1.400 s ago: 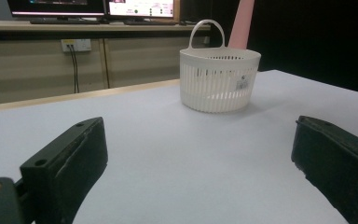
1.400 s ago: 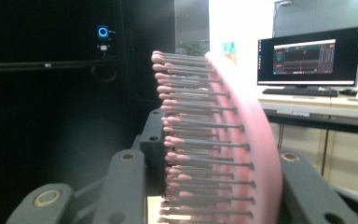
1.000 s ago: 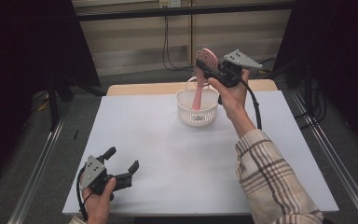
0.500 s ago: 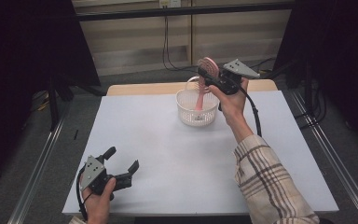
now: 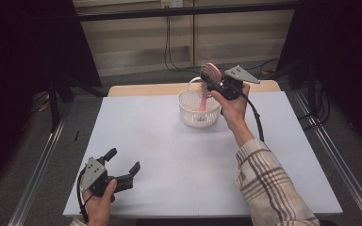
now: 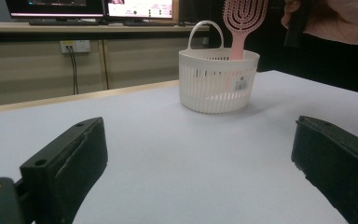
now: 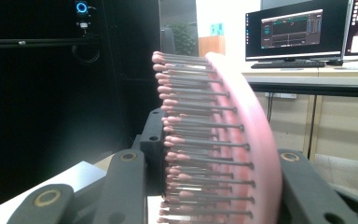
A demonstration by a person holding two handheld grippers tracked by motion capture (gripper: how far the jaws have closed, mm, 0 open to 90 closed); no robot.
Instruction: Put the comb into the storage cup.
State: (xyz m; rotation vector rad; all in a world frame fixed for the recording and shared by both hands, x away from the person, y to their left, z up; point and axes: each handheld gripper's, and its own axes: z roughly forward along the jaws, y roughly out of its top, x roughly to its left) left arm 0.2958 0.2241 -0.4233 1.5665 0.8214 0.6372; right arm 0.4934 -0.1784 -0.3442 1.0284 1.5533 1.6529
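A pink hairbrush (image 5: 210, 70) stands upright with its handle down inside a white slotted basket (image 5: 188, 113) at the back middle of the table. My right gripper (image 5: 213, 82) is above the basket's right rim, shut on the brush's head. In the right gripper view the bristled head (image 7: 223, 140) sits between the two black jaws of my right gripper (image 7: 209, 191). My left gripper (image 5: 123, 160) rests at the front left, open with nothing in it. The left gripper view looks across the table past my left gripper (image 6: 200, 172) to the basket (image 6: 219, 79) and brush (image 6: 244, 18).
The white tabletop (image 5: 169, 155) stretches between the basket and my left gripper. A wooden edge (image 5: 141, 89) runs behind the white top. Metal rails (image 5: 37, 179) flank both sides. Monitors (image 7: 298, 30) stand on a desk beyond the table.
My right gripper has come down with the brush, so the handle sits lower in the basket. The left gripper has stayed put.
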